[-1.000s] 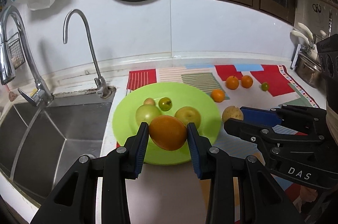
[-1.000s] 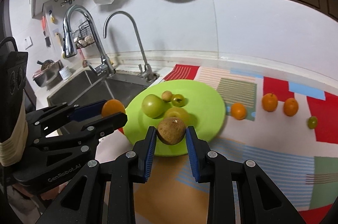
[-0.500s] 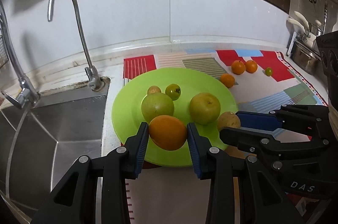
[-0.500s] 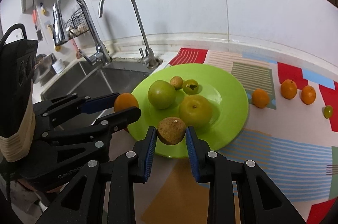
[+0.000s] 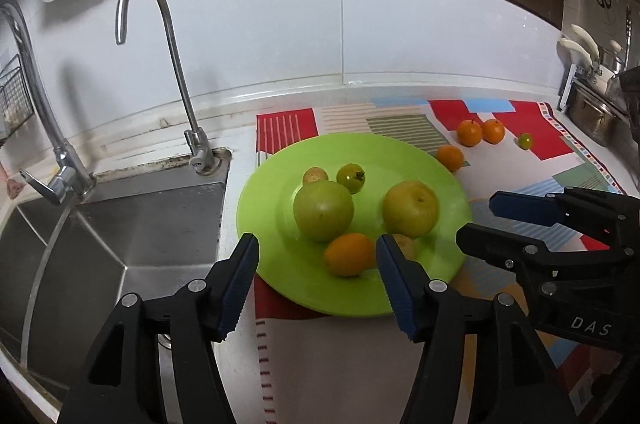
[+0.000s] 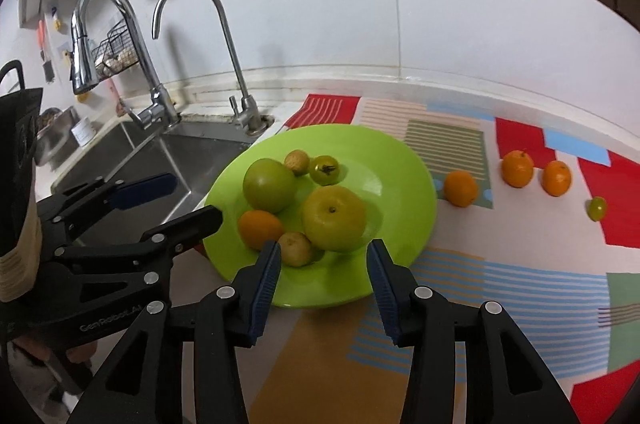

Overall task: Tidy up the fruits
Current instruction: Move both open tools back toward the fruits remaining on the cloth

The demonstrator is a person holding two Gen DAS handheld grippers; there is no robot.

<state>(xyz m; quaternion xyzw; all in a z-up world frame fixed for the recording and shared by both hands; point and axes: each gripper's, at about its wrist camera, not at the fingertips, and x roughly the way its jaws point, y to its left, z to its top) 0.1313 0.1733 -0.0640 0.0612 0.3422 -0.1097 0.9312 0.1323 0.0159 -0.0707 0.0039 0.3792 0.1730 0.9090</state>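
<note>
A: From the left wrist view, where does the job stand?

B: The left gripper (image 5: 316, 262) is spread wide and holds nothing. An orange (image 5: 347, 255) lies between its fingers on the near part of the green plate (image 5: 276, 208), free of both pads as far as I can see. A big green apple (image 5: 323, 210), a yellow pear (image 5: 410, 209), a small green tomato (image 5: 351, 177) and a small brown fruit (image 5: 315, 176) sit on the plate too. Another brown fruit (image 5: 403, 245) peeks out behind the gripper's right finger.

A: And what is left off the plate?

B: Three oranges (image 5: 469, 133) and a tiny green fruit (image 5: 525, 141) lie on the patterned mat (image 5: 400, 122), on the surface to the right of the plate. The right gripper (image 5: 488, 220) reaches in from the right, at the plate's edge.

A: Now the right wrist view?

B: The right gripper (image 6: 322, 266) is also wide apart and empty. The brown fruit (image 6: 295, 249) rests on the plate (image 6: 400, 168) just inside its left finger, next to the pear (image 6: 334, 218) and the orange (image 6: 261, 229). The left gripper (image 6: 176, 198) hangs at the plate's left edge, above the sink (image 6: 132, 152).

A: So which step is this?

B: I judge it the release of two fruits onto the plate. Next, each gripper should draw back without nudging the fruit, then travel right to the nearest orange (image 6: 461, 188) on the mat and straddle it before closing.
</note>
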